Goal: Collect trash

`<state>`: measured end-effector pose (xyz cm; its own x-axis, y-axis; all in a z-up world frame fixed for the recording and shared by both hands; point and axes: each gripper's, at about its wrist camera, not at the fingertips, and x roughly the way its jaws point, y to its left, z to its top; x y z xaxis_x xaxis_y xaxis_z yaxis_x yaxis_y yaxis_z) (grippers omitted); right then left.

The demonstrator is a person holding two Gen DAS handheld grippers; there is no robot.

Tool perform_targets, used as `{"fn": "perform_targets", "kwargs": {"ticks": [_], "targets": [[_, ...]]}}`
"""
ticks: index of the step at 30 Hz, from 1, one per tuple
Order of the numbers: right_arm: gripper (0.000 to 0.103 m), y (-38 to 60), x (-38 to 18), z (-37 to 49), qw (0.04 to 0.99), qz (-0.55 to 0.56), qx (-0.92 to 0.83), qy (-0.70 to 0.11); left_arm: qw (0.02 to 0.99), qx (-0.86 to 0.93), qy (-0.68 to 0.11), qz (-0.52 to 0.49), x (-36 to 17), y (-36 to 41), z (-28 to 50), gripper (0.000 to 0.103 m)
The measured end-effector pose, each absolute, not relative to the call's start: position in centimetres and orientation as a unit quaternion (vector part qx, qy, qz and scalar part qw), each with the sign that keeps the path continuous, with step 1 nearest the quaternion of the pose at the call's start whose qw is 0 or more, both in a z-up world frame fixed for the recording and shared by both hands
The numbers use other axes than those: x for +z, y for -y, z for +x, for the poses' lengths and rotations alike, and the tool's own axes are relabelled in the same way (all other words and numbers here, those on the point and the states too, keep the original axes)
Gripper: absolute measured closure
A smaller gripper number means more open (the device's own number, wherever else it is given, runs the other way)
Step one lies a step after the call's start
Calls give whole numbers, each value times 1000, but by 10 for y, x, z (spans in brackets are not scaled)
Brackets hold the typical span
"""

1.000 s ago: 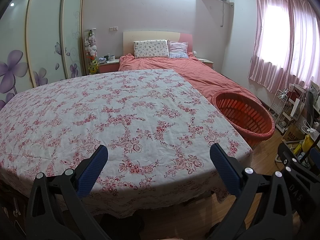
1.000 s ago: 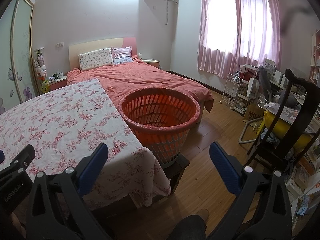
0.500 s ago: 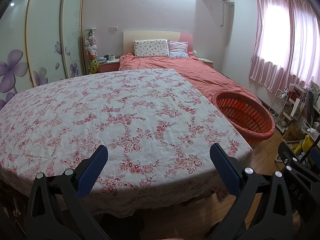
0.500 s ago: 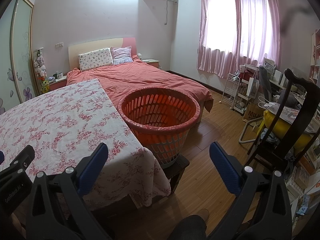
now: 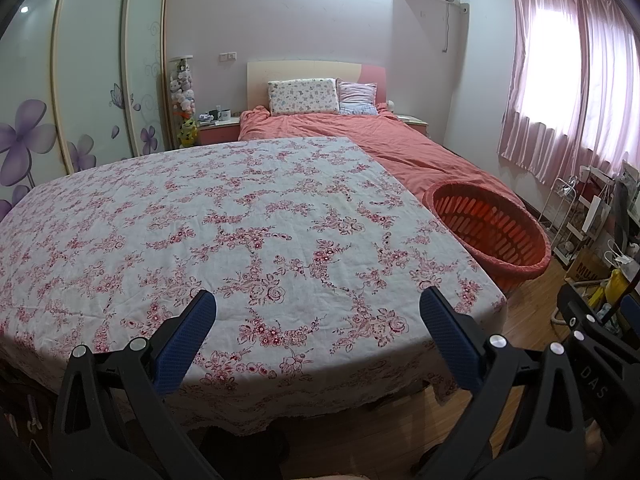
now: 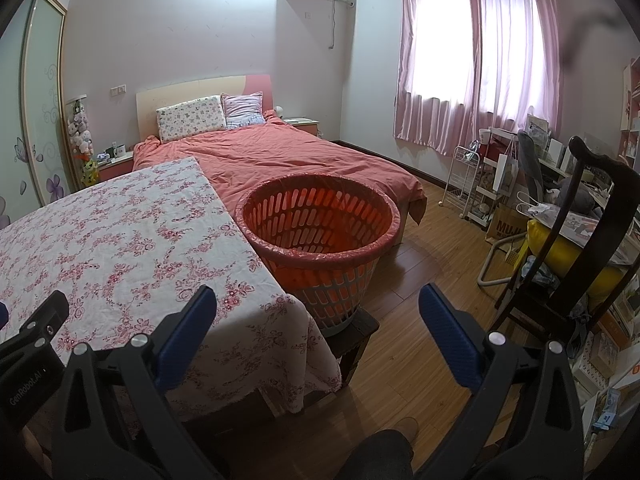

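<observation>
Bedroom scene, largest first. The table point(image 5: 224, 216), under a red-floral cloth, fills the centre and left of the left wrist view and the lower left of the right wrist view. No trash is visible anywhere on the cloth in either view; the top reads bare.

The bed point(image 6: 288, 156) with a salmon cover sits behind the table, mid-frame in both views.

The basket point(image 6: 320, 216), orange and lined with a thin bag, stands just beside the table's right edge on a dark low stand: centre of the right wrist view, right-middle of the left wrist view. It looks empty, though its bottom is only partly seen.

Key relation: the basket lies straight ahead of the right gripper point(image 6: 318, 308) and off to the right of the left gripper point(image 5: 318, 308), so the right one is nearer the drop point. Any trash to pick has no visible position or long axis, so I can't say which gripper is nearer to it.

Both sets of jaws are spread wide with nothing between them.

Hard to read: the cluttered shelves and chair point(image 6: 580, 240) at right edge of the right wrist view may hold paper or bags, too small and distorted to call trash. The floor under the table is hidden, and the near table edge is cut off by the gripper bodies.
</observation>
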<state>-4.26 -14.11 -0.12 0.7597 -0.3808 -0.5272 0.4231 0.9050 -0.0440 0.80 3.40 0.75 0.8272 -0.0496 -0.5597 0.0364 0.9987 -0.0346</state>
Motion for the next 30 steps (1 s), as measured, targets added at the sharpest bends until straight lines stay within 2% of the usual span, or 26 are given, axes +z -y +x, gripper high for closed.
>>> {"fn": "perform_targets", "kwargs": {"ticks": [30], "targets": [[4, 141, -1, -43, 937, 40, -214, -272, 956, -20, -293, -9, 6, -36, 6, 3]]}}
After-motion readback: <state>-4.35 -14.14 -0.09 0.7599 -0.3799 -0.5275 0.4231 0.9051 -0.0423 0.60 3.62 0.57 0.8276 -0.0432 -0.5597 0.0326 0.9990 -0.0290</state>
